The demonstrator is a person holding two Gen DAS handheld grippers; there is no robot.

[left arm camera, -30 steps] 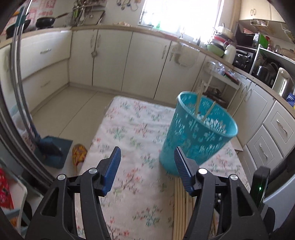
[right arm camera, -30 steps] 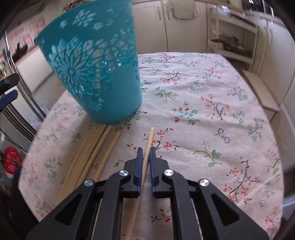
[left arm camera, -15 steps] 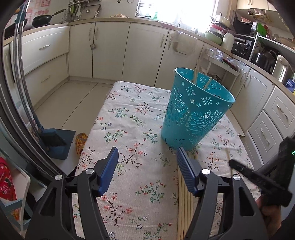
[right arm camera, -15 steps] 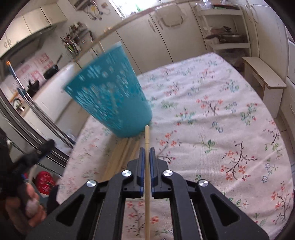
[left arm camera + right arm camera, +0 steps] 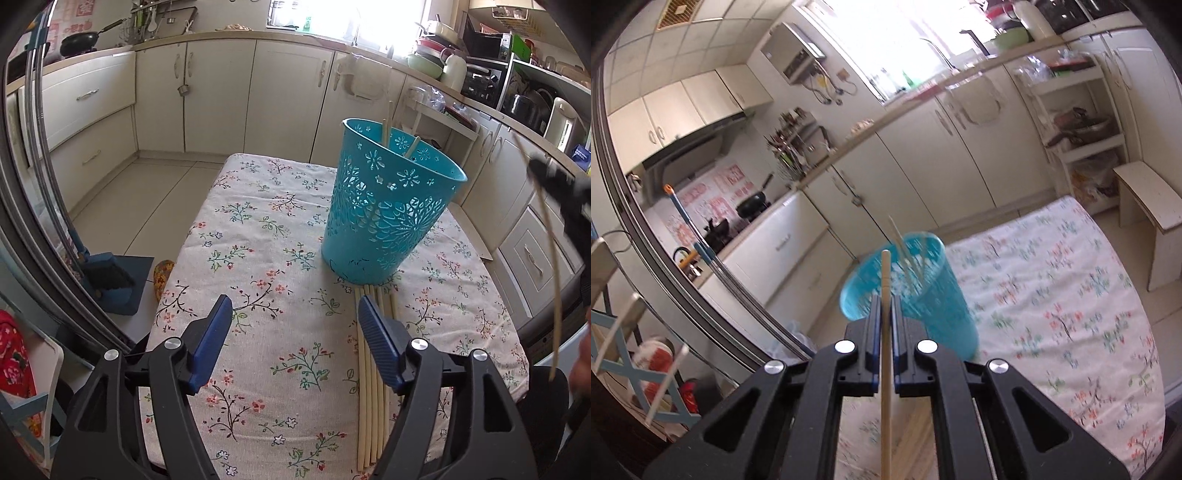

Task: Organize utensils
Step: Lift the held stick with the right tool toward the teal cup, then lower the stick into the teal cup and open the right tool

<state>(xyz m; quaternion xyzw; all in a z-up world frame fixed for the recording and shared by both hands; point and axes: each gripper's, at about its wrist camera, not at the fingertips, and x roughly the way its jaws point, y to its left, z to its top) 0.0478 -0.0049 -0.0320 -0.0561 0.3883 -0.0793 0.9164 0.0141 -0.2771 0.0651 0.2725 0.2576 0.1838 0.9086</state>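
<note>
A teal perforated basket (image 5: pixel 388 206) stands on the floral-clothed table (image 5: pixel 258 229) with two chopsticks (image 5: pixel 386 127) leaning inside it. A row of several loose chopsticks (image 5: pixel 369 387) lies on the cloth from the basket's foot toward me. My left gripper (image 5: pixel 294 302) hovers over the cloth just left of that row. Its jaws are opening and nothing is between them. My right gripper (image 5: pixel 885 301) is shut on a single chopstick (image 5: pixel 885 273), held in the air and pointing at the blurred basket (image 5: pixel 923 291). In the left wrist view the right gripper (image 5: pixel 554 181) and its chopstick (image 5: pixel 552 240) appear at the far right.
Cream kitchen cabinets (image 5: pixel 218 92) run behind the table. A low wooden stool (image 5: pixel 1145 206) stands beyond the table's far right side. A blue dustpan (image 5: pixel 110 277) sits on the floor by the metal door frame (image 5: pixel 44 206) on the left.
The right gripper has lifted its chopstick off the cloth and now looks across at the basket's rim. The left gripper has drawn back a little and its jaws stand wider.
</note>
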